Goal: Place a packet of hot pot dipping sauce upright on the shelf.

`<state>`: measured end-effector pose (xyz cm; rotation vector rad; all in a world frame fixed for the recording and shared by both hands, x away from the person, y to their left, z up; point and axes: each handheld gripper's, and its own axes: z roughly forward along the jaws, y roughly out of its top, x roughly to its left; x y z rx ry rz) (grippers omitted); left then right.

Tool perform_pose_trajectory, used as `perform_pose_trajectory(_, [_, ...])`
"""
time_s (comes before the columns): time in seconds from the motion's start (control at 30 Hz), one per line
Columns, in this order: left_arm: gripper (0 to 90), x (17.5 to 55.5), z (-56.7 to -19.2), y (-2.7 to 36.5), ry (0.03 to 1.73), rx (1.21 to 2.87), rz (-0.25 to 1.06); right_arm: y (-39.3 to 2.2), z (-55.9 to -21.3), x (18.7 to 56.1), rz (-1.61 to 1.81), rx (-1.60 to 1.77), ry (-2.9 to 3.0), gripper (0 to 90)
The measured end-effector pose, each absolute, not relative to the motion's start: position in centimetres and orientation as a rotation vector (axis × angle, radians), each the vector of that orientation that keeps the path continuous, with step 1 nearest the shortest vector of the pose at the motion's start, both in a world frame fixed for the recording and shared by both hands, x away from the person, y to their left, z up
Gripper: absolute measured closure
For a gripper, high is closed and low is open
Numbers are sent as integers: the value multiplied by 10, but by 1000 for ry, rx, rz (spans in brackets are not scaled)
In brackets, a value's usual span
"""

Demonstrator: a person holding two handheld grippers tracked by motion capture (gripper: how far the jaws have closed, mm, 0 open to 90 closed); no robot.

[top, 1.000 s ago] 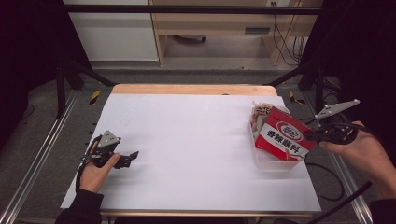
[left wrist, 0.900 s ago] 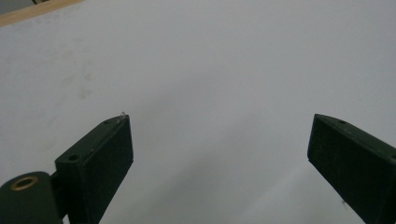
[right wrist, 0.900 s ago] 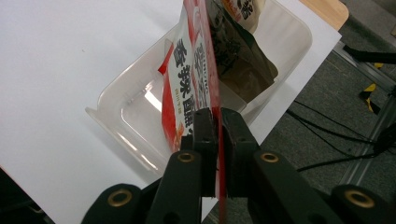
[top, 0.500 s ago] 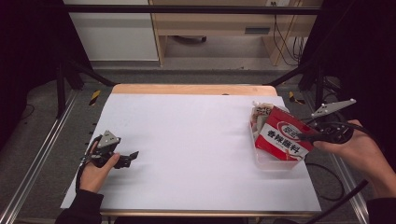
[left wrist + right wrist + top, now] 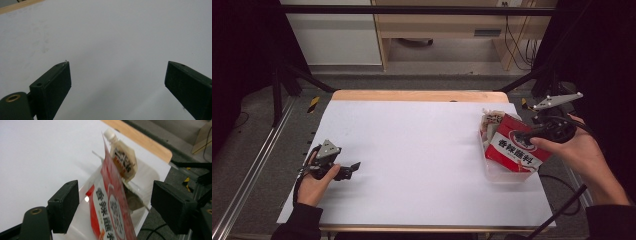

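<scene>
A: Where is the red pouch (image 5: 513, 150) kept?

B: It is stood on edge in a clear tray (image 5: 507, 173) at about 3 o'clock on the table (image 5: 422, 150), with a spouted sachet (image 5: 123, 160) propped behind it, presumably so an edge is offered upward.

A: And the right claw (image 5: 113, 203)?

B: Its jaws are spread either side of the pouch, nothing clamped.

A: The left claw (image 5: 117, 85)?

B: It is parked at 8 o'clock, jaws apart and empty, seemingly kept clear.

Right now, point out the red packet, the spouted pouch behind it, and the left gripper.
red packet (image 5: 513, 149), high view, on its white label panel.
spouted pouch (image 5: 124, 161), right gripper view, on its printed front face.
left gripper (image 5: 355, 165), high view, at its jaw tips.
</scene>
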<state>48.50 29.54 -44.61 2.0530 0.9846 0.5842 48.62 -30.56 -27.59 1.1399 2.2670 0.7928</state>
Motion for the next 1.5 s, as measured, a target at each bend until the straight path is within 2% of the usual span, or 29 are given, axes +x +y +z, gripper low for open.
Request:
perform_pose_trajectory(0.2, [69, 485, -446, 296, 985, 2049, 583, -292, -266, 493, 801, 1166, 2234, 188])
perform_pose_trajectory(0.83, [69, 486, -446, 297, 992, 2039, 579, -273, -235, 501, 893, 1254, 2010, 155])
perform_pose_trajectory(1.17, [69, 486, -446, 297, 985, 2041, 577, -222, -225, 496, 931, 1186, 1938, 174])
perform_pose_trajectory(1.5, [69, 485, -446, 299, 990, 2036, 579, -168, -243, 500, 1019, 1145, 1886, 139])
